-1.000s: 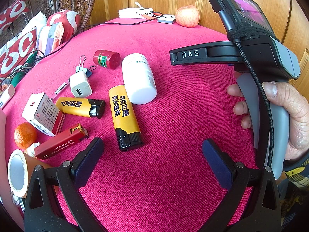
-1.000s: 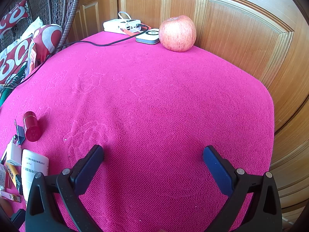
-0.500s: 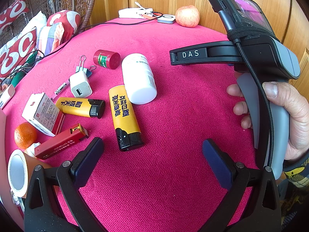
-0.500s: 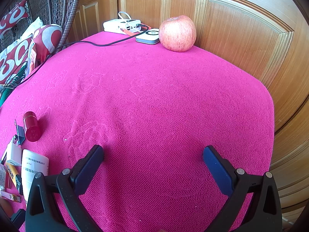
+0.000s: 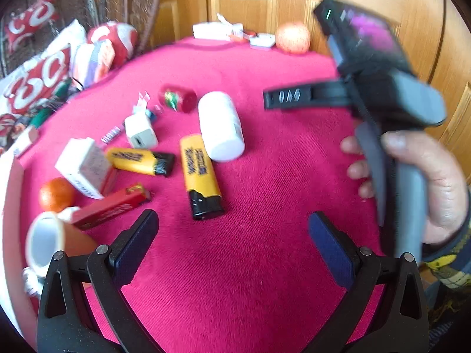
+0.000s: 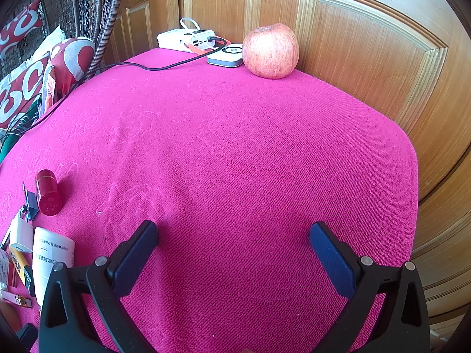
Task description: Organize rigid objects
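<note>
The right gripper (image 6: 234, 247) hovers wide open over bare pink cloth (image 6: 235, 153); an apple (image 6: 270, 50) sits far ahead.

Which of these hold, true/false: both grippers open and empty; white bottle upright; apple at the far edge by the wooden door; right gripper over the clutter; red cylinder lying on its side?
1. The left gripper and the right gripper are open and empty. True.
2. The white plastic bottle stands upright. False: it lies on its side.
3. The red-yellow apple sits at the far edge by the wooden door. True.
4. The right gripper is over the clutter. False: it is over bare pink cloth.
5. The small red cylinder lies on its side. True.
</note>
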